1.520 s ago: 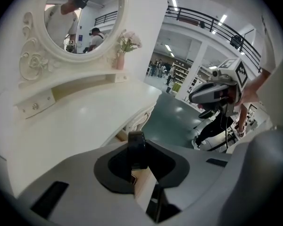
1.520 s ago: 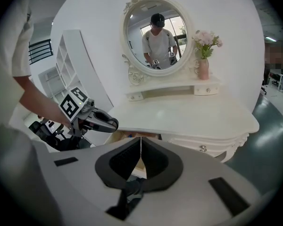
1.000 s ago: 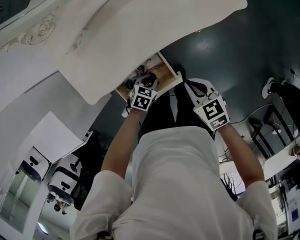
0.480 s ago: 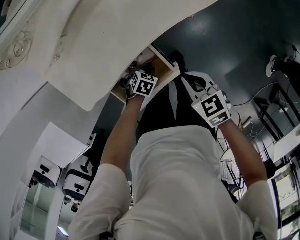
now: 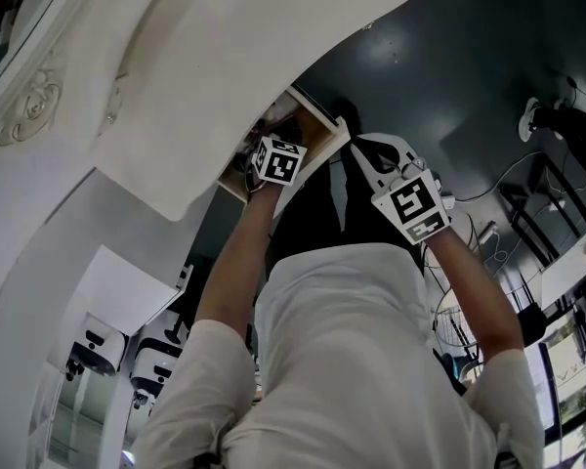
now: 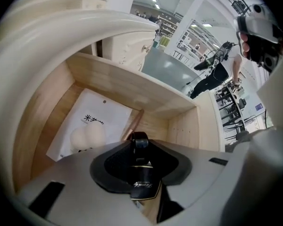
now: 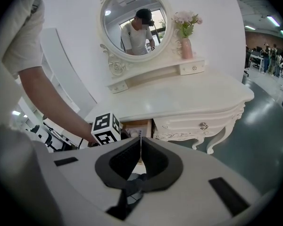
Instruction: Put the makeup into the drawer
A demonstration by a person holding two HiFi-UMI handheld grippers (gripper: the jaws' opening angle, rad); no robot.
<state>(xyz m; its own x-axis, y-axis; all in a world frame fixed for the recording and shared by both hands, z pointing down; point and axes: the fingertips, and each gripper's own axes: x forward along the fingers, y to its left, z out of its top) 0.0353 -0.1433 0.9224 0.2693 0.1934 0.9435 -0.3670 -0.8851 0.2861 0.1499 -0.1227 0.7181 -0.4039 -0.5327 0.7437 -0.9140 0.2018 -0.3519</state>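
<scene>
A small black makeup bottle (image 6: 140, 175) with a gold-edged label stands between the jaws of my left gripper (image 6: 140, 147), low inside the open wooden drawer (image 6: 118, 81). The jaws have just been opening; the pads stand apart from the bottle, which is still between them. In the head view the left gripper (image 5: 275, 149) reaches into the drawer (image 5: 317, 125) under the white tabletop. My right gripper (image 7: 140, 147) hangs back from the drawer, shut with nothing in it; the head view has the right gripper (image 5: 396, 179) to the right of the left one.
In the drawer lie a white packet (image 6: 92, 126) and a rose-coloured stick (image 6: 133, 123). The white dressing table (image 7: 179, 98) carries an oval mirror (image 7: 134, 20) and a vase of flowers (image 7: 186, 41). Dark floor spreads to the right.
The left gripper has gone down into the drawer. The right gripper has stayed about where it was.
</scene>
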